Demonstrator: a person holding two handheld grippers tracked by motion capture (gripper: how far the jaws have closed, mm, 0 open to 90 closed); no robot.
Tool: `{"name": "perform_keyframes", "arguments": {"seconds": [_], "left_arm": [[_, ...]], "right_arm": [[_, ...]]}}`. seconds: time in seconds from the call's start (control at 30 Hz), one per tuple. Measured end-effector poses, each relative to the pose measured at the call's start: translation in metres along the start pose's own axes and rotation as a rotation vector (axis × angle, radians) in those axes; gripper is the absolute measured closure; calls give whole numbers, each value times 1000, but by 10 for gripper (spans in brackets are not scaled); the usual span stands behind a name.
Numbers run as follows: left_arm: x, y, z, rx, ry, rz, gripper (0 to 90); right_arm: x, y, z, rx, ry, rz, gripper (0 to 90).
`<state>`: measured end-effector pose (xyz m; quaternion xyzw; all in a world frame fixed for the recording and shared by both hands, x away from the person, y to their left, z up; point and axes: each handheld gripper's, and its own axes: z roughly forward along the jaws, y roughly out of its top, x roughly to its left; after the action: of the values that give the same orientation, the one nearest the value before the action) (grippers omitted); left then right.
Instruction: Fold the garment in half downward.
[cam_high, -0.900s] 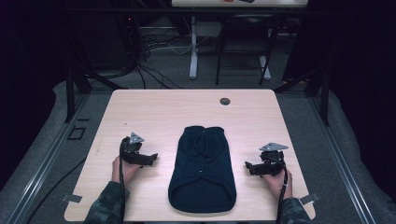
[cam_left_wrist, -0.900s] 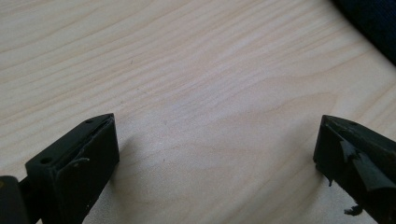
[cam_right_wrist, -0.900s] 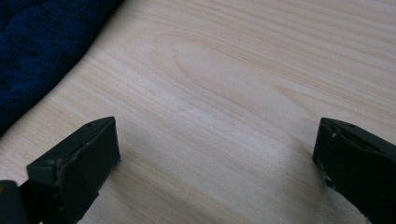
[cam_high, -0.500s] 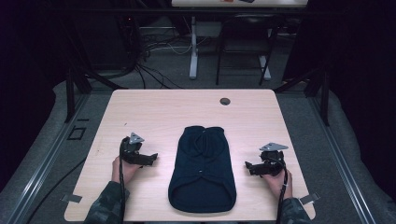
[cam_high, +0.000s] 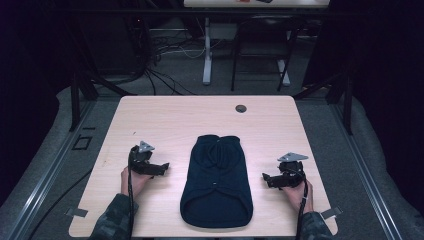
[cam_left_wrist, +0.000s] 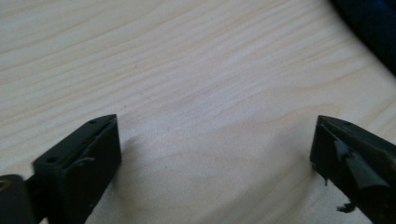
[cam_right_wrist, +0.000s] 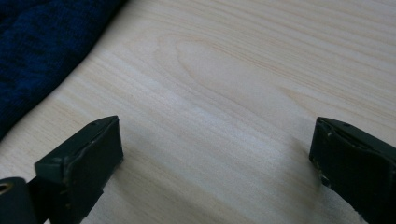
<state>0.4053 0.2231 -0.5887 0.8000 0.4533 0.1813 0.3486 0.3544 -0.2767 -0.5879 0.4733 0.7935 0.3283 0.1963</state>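
Observation:
A dark blue knitted garment (cam_high: 216, 182) lies flat in the middle of the light wooden table (cam_high: 190, 120), its narrow end pointing away from me. My left gripper (cam_high: 162, 167) rests on the table to the garment's left, a hand's width from it, jaws wide open over bare wood (cam_left_wrist: 212, 140). My right gripper (cam_high: 266, 179) rests to the garment's right, likewise open with nothing between its jaws (cam_right_wrist: 215, 140). The garment's edge (cam_left_wrist: 373, 28) shows at the top right of the left gripper view, and its edge (cam_right_wrist: 42, 46) at the top left of the right gripper view.
A small dark round grommet (cam_high: 241, 108) sits near the table's far edge. Beyond the table are desk legs (cam_high: 207, 50), cables and a dark floor. Strips of tape (cam_high: 77, 212) mark the near corners.

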Motion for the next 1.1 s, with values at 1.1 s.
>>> {"name": "perform_keyframes", "arguments": {"seconds": [1.1], "left_arm": [[-27,66,18,-21,-125,36,0]], "right_arm": [[26,78,15,36,198,2,0]]}}
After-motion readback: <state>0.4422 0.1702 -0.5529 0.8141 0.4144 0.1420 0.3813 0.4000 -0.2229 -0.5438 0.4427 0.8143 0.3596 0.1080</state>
